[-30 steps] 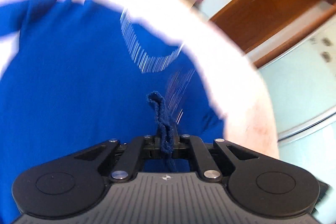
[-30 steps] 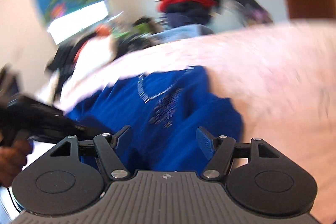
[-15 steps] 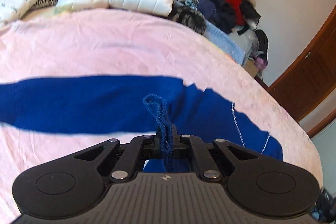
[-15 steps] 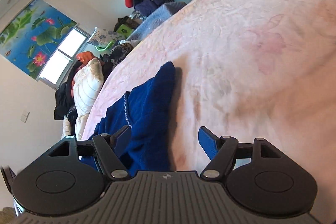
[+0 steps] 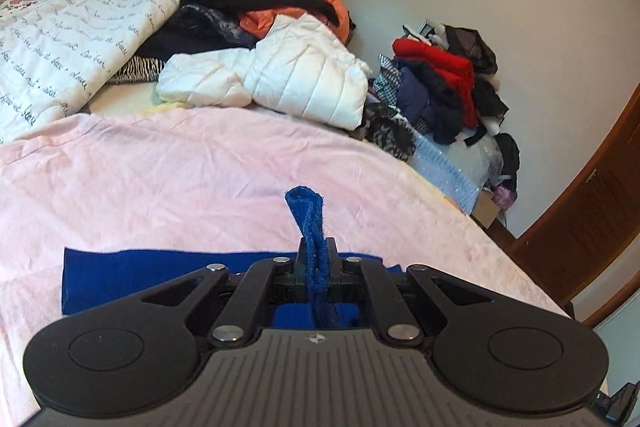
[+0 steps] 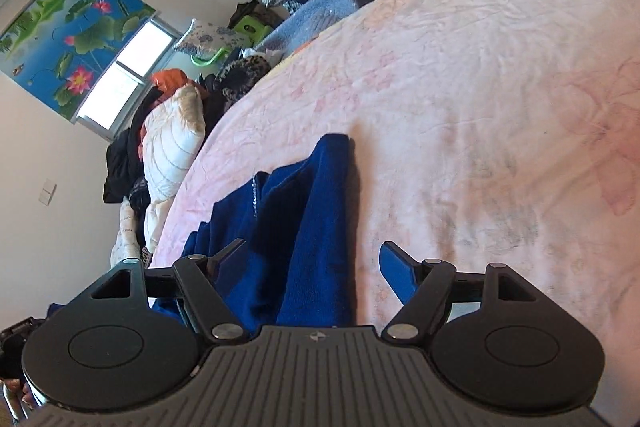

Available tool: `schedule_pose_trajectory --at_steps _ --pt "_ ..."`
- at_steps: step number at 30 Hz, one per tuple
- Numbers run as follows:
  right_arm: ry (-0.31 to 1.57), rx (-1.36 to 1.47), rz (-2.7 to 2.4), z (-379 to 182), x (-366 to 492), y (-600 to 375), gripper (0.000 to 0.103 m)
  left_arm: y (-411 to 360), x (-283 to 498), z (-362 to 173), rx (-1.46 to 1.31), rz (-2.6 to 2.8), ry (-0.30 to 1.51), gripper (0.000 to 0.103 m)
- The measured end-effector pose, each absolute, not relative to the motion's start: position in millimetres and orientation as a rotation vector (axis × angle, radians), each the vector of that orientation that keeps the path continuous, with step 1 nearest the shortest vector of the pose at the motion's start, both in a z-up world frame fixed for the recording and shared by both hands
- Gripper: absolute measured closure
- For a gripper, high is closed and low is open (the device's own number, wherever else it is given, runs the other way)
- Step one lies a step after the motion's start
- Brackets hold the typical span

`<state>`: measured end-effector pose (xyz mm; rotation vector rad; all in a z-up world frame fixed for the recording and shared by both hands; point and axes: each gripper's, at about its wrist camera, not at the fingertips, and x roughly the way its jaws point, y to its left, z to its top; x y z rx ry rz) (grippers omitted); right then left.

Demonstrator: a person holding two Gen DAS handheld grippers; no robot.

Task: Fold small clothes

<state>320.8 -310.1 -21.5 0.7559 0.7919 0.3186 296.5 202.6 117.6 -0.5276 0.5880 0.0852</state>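
Observation:
A small royal-blue garment (image 5: 160, 273) lies on the pink bedsheet (image 5: 200, 179). My left gripper (image 5: 316, 259) is shut on a fold of its edge, and a loop of blue cloth sticks up between the fingers. In the right wrist view the same garment (image 6: 304, 227) lies bunched in folds, with one end pointing away over the sheet (image 6: 480, 87). My right gripper (image 6: 312, 259) is open, its fingers on either side of the cloth just above it, holding nothing.
A heap of clothes with a white puffer jacket (image 5: 304, 75) and a white printed quilt (image 5: 64, 47) lies at the head of the bed. More clothes (image 5: 440, 83) are piled beside the bed. A wooden door (image 5: 588, 203) stands at right.
My left gripper has swung with the pinched cloth from above the garment to low at its near edge. The right gripper moved closer over the bunched garment and stayed open.

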Motion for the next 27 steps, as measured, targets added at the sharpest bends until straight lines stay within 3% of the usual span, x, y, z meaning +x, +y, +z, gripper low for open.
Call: schedule_pose_trajectory --at_steps 6,9,14,16,20,22,27 --pt "0.821 0.710 0.401 -5 349 -276 0.027 200 291 111 -0.567 0.035 0.590 0.098" --pt "0.926 0.648 0.427 0 374 -249 0.027 193 290 113 -0.559 0.001 0.595 0.098" --pt "0.980 0.399 0.464 13 396 -194 0.035 181 285 118 -0.532 -0.044 0.583 0.098" --pt "1.027 0.302 0.426 7 407 -178 0.046 179 285 117 -0.525 -0.052 0.586 0.098" --pt "1.090 0.236 0.372 -15 420 -168 0.051 179 287 111 -0.526 -0.068 0.603 0.098" --pt "1.079 0.249 0.365 -21 418 -171 0.097 179 289 107 -0.526 -0.072 0.617 0.098" --pt "1.019 0.313 0.402 -5 407 -190 0.097 168 292 106 -0.509 -0.119 0.632 0.098"
